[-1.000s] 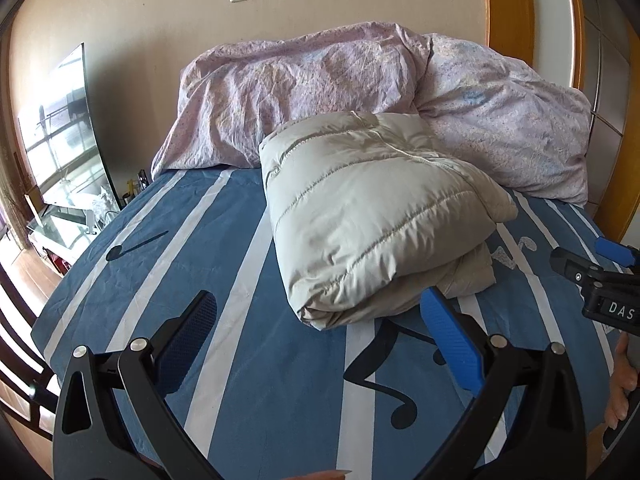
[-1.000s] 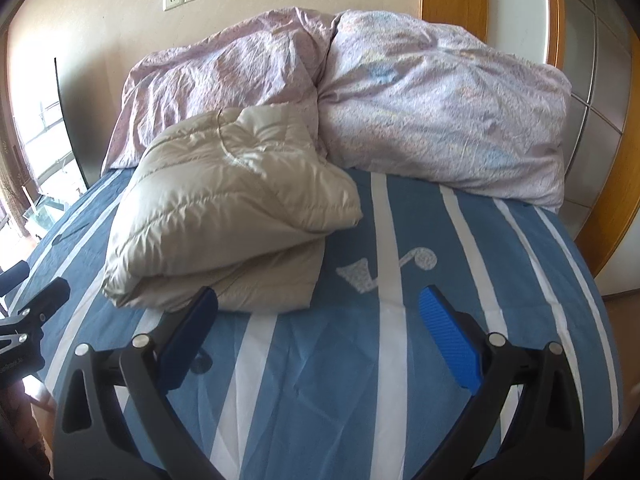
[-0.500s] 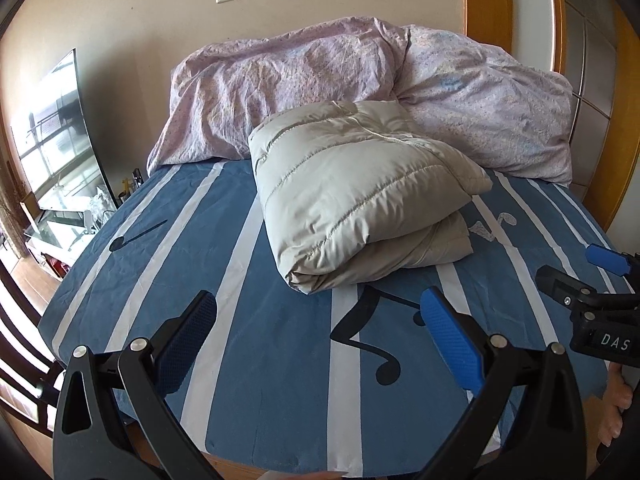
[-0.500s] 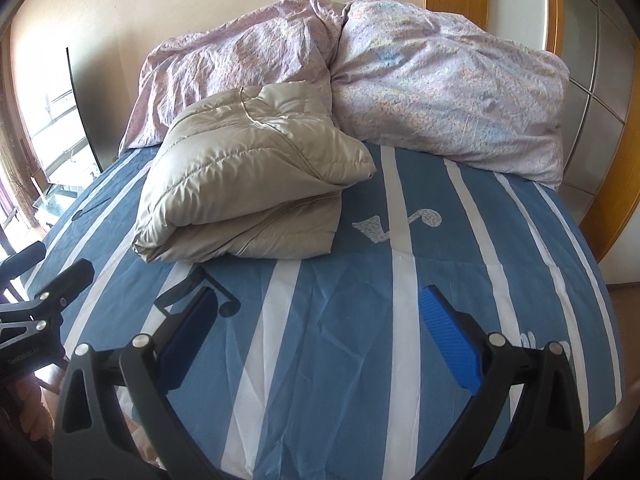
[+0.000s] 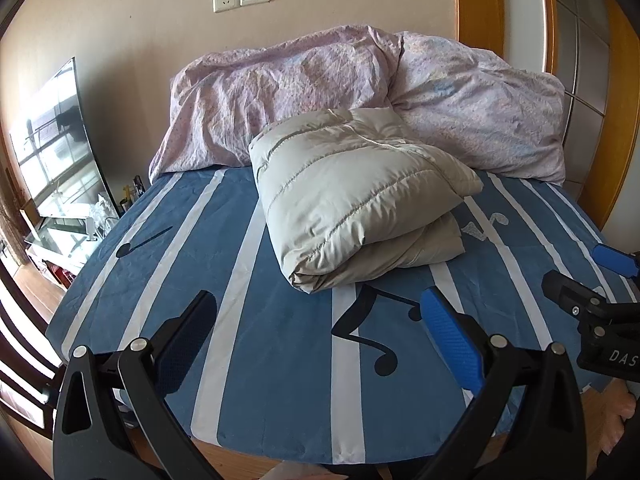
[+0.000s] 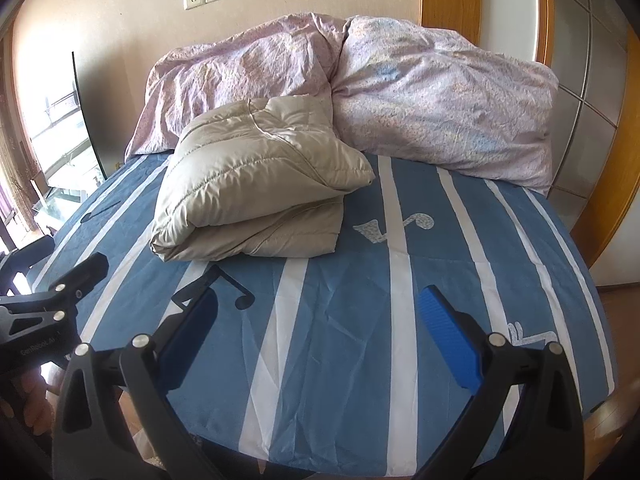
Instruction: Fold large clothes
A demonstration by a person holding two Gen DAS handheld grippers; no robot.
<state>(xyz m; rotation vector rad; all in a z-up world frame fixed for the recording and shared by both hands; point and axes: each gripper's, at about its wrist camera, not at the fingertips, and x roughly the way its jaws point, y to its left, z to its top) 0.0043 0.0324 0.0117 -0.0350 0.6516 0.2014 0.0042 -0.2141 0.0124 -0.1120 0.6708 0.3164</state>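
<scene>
the jacket (image 5: 360, 204) lies on the bed (image 5: 280, 360), folded into a compact stack of layers, its far edge touching the duvet (image 5: 288, 92) heaped at the head. in the right wrist view the jacket (image 6: 256, 184) shows two main layers, the upper one puffed and overhanging the lower at its right corner.

left gripper (image 5: 320, 336): jaws spread wide, nothing between them, held above the foot of the bed, well apart from the jacket. right gripper (image 6: 320, 332): jaws likewise wide and empty, at the same end of the bed.

status, as a judgement: folding appears complete or nearly so. no sleeve or hem is seen trailing outside the stack. what may remain is optional: pressing down the puffed top layer and squaring the overhanging corner. the far side of the stack is hidden, so loose parts there cannot be ruled out.
</scene>
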